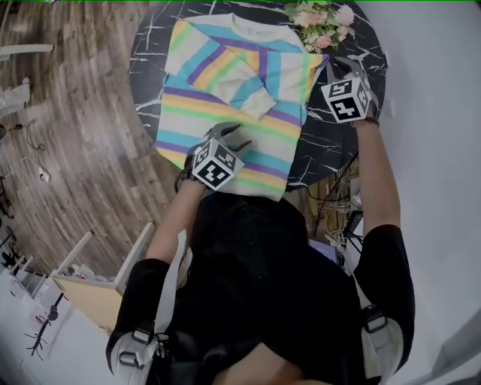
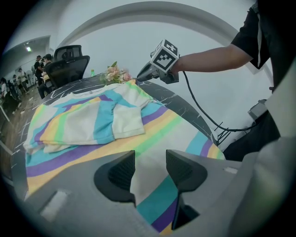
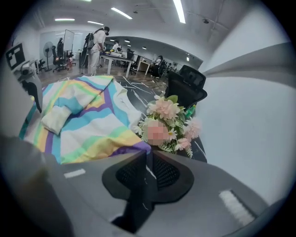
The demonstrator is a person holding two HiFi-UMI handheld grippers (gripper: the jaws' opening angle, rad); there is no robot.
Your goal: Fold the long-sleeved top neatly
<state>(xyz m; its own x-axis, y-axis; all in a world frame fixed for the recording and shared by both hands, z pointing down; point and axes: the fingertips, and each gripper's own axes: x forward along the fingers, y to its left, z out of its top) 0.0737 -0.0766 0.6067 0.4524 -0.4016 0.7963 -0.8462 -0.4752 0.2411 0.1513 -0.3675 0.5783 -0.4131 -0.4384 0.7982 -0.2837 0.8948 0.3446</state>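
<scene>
The left gripper holds its jaws apart over the hem of the top, while the right gripper, jaws together, sits at its side edge.

The top is soft matt cloth; the table glossy marbled stone.

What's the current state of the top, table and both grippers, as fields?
table: round, dark marble
top: striped, flat on the table, a sleeve folded across its front
flowers: far edge, beside the top
left gripper: open, over the near hem
right gripper: shut, at the top's edge near the flowers, no cloth seen between jaws
</scene>
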